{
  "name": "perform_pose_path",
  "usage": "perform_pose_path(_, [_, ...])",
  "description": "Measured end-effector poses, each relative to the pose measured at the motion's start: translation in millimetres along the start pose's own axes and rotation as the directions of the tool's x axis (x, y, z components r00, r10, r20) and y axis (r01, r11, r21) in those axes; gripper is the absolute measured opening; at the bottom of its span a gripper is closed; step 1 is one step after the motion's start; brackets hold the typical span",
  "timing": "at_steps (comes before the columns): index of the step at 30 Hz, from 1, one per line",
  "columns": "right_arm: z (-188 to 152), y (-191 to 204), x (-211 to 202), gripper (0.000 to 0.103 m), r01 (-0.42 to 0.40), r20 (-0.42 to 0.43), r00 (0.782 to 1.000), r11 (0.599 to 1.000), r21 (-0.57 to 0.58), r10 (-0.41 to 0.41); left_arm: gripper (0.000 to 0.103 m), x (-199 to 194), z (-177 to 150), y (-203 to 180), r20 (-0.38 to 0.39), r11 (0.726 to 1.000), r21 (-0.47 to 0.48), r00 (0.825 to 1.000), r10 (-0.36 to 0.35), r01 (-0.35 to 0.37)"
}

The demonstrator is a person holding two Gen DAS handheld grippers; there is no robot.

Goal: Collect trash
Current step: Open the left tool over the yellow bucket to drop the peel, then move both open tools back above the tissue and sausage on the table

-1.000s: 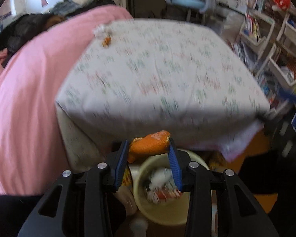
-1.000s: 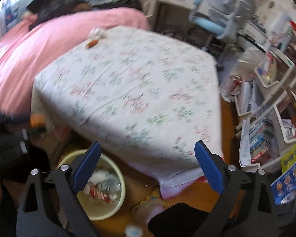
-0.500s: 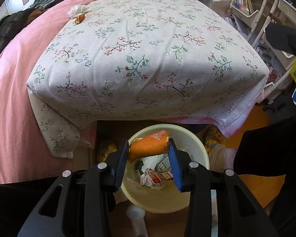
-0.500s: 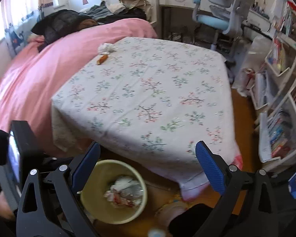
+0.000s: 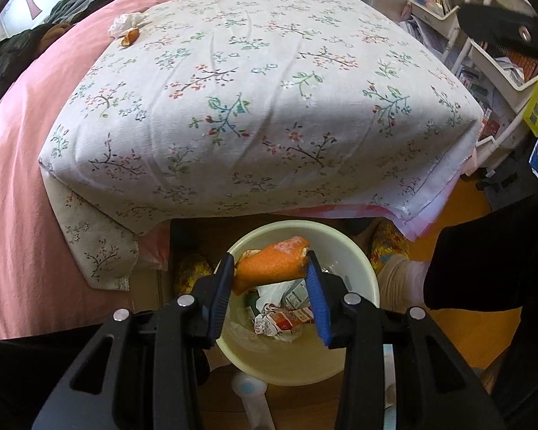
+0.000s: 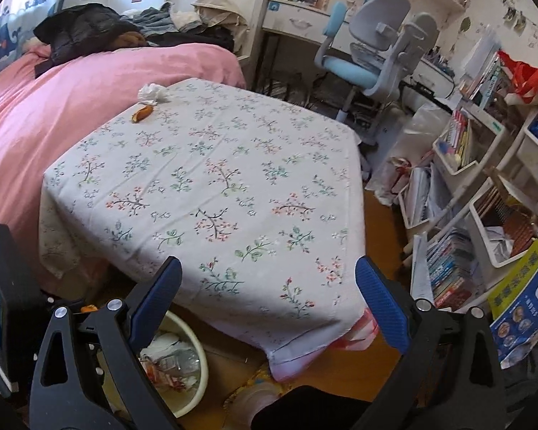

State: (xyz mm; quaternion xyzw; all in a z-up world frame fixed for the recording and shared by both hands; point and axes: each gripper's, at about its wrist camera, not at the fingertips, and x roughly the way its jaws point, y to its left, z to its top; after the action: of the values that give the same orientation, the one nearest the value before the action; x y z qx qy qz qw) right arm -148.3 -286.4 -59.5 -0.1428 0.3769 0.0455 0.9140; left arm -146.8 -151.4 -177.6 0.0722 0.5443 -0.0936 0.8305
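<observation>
On the far left corner of the cloth-covered bench (image 5: 254, 114), a crumpled tissue (image 5: 127, 22) and a small peel scrap (image 5: 130, 37) lay uncollected. Nearer, the left hand-held gripper (image 5: 270, 288) had its jaws clamped partway closed on a piece of orange peel (image 5: 270, 264), poised directly above the pale bin (image 5: 355, 351) on the floor, which already contained wrappers. The step appeared to be the drop: the jaws needed only to part so the peel fell inside. Further right, the right hand-held gripper (image 6: 269, 302) hovered over the bench's near edge, wide open and holding nothing, presumably free to fetch the remaining bits.
</observation>
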Motion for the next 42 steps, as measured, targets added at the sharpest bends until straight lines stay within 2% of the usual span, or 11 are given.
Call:
perform_pose_path(17, [2, 0, 6, 0.094, -0.03, -0.02, 0.999, 0.999, 0.019, 0.03, 0.042, 13, -7, -13, -0.062, 0.998, 0.068, 0.998, 0.015, -0.01])
perform_pose_path(19, [1, 0, 6, 0.094, -0.028, -0.022, 0.999, 0.999, 0.017, 0.029, 0.049, 13, -7, -15, -0.064, 0.997, 0.076, 0.998, 0.021, -0.016])
perform_pose_path(25, [0, 1, 5, 0.094, -0.026, -0.018, 1.0, 1.0, 0.013, 0.026, 0.055, 15, -8, -19, -0.072, 0.995, 0.094, 0.997, 0.037, -0.03])
perform_pose_path(32, [0, 1, 5, 0.094, -0.023, -0.016, 1.0, 1.0, 0.007, 0.024, 0.058, 15, -8, -17, -0.066, 0.995, 0.095, 0.997, 0.045, -0.039])
perform_pose_path(37, [0, 1, 5, 0.094, -0.035, -0.016, 0.999, 0.999, 0.007, 0.036, 0.06, 10, -5, -17, -0.037, 0.995, 0.092, 0.998, 0.05, -0.046])
perform_pose_path(42, [1, -5, 3, 0.094, -0.066, 0.008, 0.998, 0.997, 0.034, 0.066, 0.06, -11, 3, -12, 0.077, 0.993, 0.072, 0.994, 0.082, -0.088])
